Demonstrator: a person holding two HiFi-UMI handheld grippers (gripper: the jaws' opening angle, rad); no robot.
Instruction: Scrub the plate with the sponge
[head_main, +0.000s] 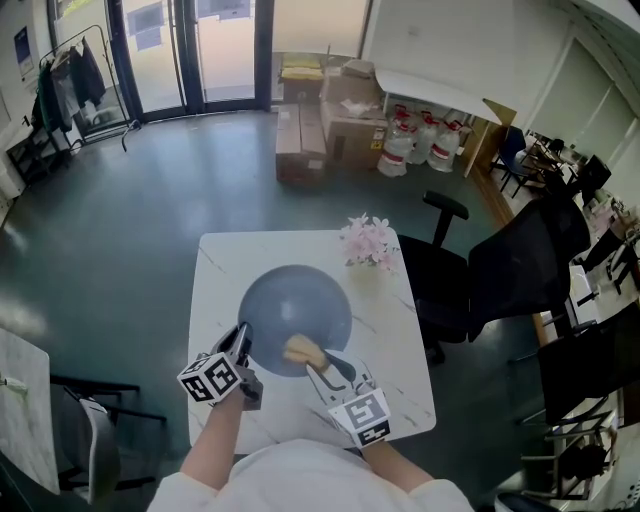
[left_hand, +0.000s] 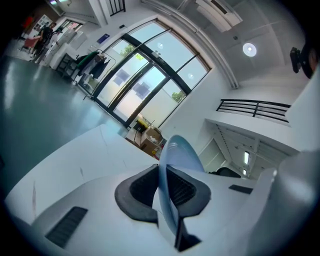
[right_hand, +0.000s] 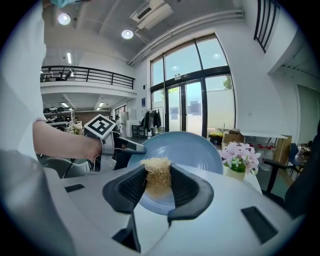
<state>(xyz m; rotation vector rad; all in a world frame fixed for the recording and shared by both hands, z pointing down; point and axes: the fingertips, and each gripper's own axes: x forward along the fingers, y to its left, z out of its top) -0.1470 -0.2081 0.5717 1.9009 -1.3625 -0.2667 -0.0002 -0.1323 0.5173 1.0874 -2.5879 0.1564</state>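
The left gripper (head_main: 243, 345), jaws nearly together, pinches the plate (head_main: 295, 305) by its near-left rim over the desk (head_main: 405, 395). The right gripper (head_main: 318, 362) has its jaws clamped on the sponge (head_main: 300, 350), at the plate's near part. Scrubbing looks under way, but with no dirt or suds showing, how much remains is unclear. The round plate faces up, seemingly tilted nearward. The sponge's long axis runs out along its jaws, towards the far side.

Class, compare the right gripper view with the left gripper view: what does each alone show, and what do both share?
Right gripper view only: the straw-coloured fibrous sponge held in the right gripper, and pink flowers. Left gripper view only: the round blue plate edge-on, clamped in the left gripper. Both: that plate and the tall glass doors.
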